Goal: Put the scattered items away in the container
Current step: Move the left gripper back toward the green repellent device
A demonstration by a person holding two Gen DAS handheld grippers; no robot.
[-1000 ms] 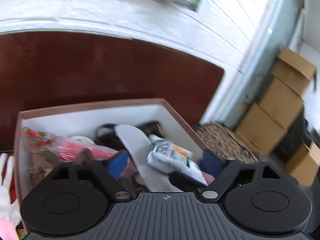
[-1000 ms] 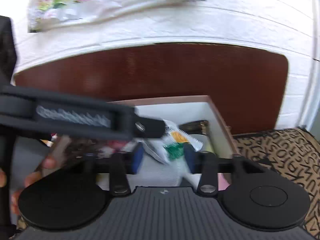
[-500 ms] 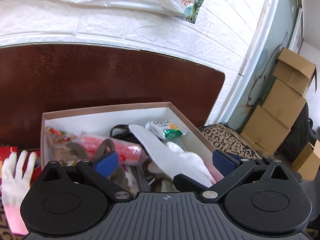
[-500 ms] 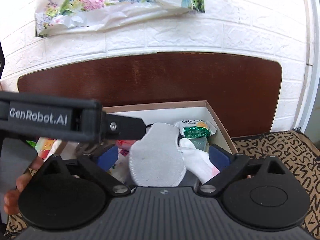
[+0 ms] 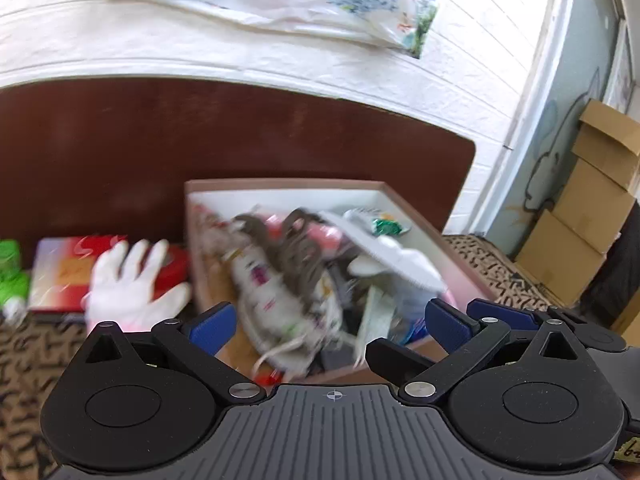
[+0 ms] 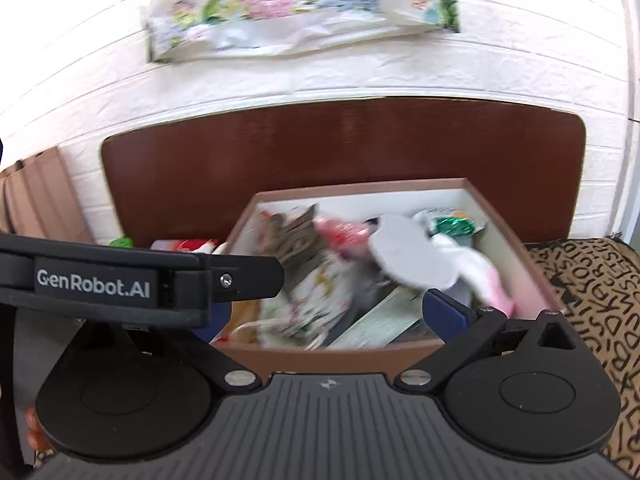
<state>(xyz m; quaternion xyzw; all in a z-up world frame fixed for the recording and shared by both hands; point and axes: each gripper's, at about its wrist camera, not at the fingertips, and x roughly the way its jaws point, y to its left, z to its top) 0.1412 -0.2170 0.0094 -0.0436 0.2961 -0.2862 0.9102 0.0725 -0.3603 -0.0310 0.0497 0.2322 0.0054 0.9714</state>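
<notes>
While my left gripper (image 5: 327, 326) stands wide and empty and my right gripper's (image 6: 328, 314) jaws finish opening on nothing, both face the brown box (image 6: 502, 222) heaped with items, a white glove (image 5: 128, 280) lying just left of it.

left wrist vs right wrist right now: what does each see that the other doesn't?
Left wrist only: white glove lying on a red packet left of the box, stacked cardboard cartons at right.
Right wrist only: the left gripper's branded side bar crossing the frame.
Both: brown box full of items, white insole, green-wrapped snack, floral bag, each gripper's own jaws open and empty.
</notes>
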